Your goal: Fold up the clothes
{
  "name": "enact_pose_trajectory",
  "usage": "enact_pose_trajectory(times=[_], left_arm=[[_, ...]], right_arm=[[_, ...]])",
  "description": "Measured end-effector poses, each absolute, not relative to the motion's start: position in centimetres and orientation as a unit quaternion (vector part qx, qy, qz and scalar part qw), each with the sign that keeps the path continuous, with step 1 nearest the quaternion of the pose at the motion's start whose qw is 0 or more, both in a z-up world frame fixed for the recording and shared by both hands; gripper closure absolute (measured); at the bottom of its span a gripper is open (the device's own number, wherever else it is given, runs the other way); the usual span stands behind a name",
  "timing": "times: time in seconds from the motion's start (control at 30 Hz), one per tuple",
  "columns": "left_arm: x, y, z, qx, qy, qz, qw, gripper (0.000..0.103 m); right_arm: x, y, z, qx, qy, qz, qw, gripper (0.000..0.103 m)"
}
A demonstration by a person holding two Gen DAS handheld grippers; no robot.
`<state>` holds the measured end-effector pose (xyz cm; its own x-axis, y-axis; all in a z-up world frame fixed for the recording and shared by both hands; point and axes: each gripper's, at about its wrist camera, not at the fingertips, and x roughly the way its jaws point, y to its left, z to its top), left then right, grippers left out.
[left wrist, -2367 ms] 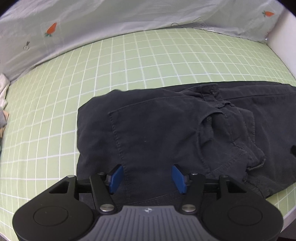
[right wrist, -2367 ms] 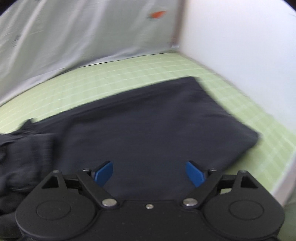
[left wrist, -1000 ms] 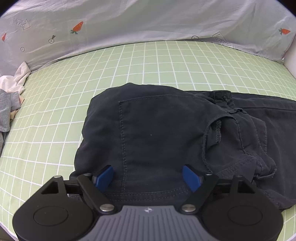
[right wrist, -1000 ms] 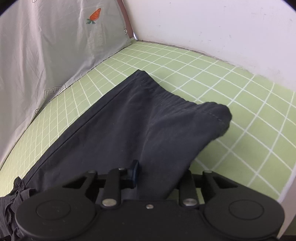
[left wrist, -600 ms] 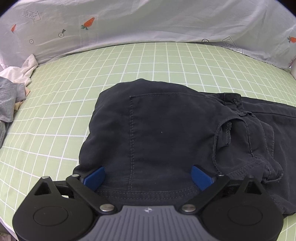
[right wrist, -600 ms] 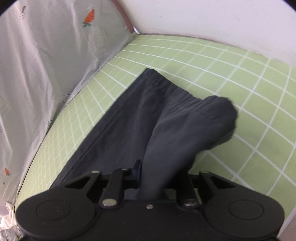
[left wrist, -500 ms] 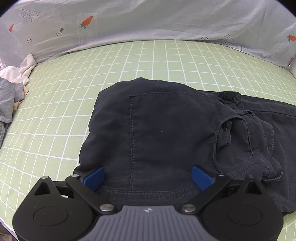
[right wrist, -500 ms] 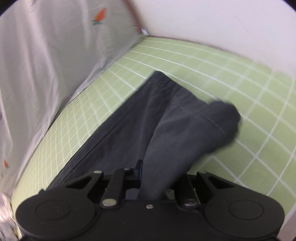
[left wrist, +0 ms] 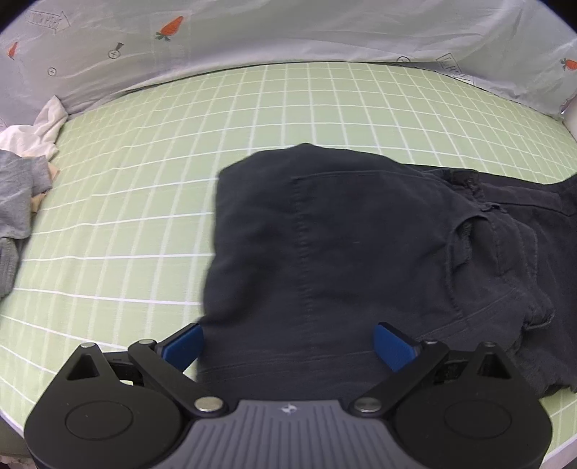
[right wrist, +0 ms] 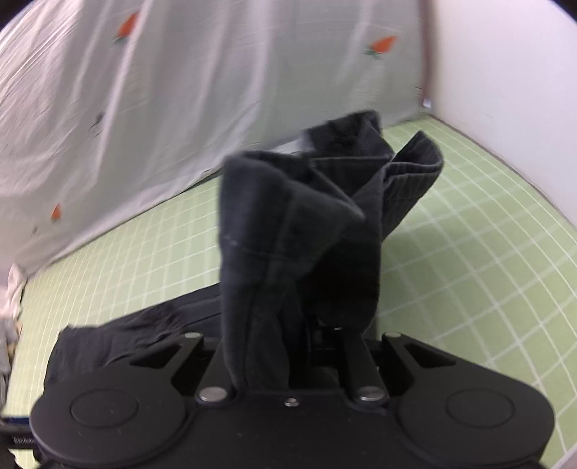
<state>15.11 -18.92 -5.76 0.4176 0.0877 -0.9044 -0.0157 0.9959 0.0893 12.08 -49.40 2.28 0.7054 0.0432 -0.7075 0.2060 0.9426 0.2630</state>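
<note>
Over the bed's (left wrist: pixel 252 119) near edge, my left gripper (left wrist: pixel 288 344) stands wide open, empty, straddling the dark trousers' (left wrist: pixel 342 252) waist. My right gripper (right wrist: pixel 317 324) is clamped on the raised leg cuffs (right wrist: pixel 306 216); I should carry them level toward the waistband, edges aligned.

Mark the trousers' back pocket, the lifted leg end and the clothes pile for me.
back pocket (left wrist: pixel 368 231), left wrist view, middle of the panel
lifted leg end (right wrist: pixel 375 158), right wrist view, bunched hem
clothes pile (left wrist: pixel 21 187), left wrist view, grey garment

Home bedroom: green grid bedsheet (left wrist: pixel 144 202), carrot-print fabric (left wrist: pixel 288 32), clothes pile (left wrist: pixel 21 187).
</note>
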Motion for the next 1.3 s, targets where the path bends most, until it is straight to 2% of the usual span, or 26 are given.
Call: enact_pose_trajectory(times=[0.47, 0.7, 0.87, 1.0, 1.17, 1.3], left_arm=[[14.5, -14.8, -6.4, 0.028, 0.549, 0.02, 0.835, 0.003], [14.5, -14.7, -6.8, 0.04, 0.542, 0.003, 0.839, 0.003], [14.3, -14.3, -7.0, 0.036, 0.541, -0.005, 0.84, 0.003], [14.2, -14.0, -7.1, 0.029, 0.544, -0.011, 0.839, 0.003], [14.1, -13.6, -6.8, 0.023, 0.546, -0.014, 0.837, 0.003], [13.9, -13.3, -6.4, 0.019, 0.548, -0.015, 0.836, 0.003]], right_arm=[[12.8, -38.5, 3.8, 0.212, 0.382, 0.089, 0.895, 0.089], [12.1, -33.5, 4.6, 0.163, 0.377, 0.152, 0.899, 0.089], [11.7, -29.7, 2.1, 0.077, 0.409, 0.161, 0.895, 0.088], [11.9, -30.8, -0.2, 0.129, 0.439, 0.133, 0.879, 0.087], [12.5, -30.7, 0.3, 0.141, 0.453, 0.125, 0.872, 0.083], [10.8, -31.2, 0.6, 0.15, 0.459, 0.119, 0.868, 0.072]])
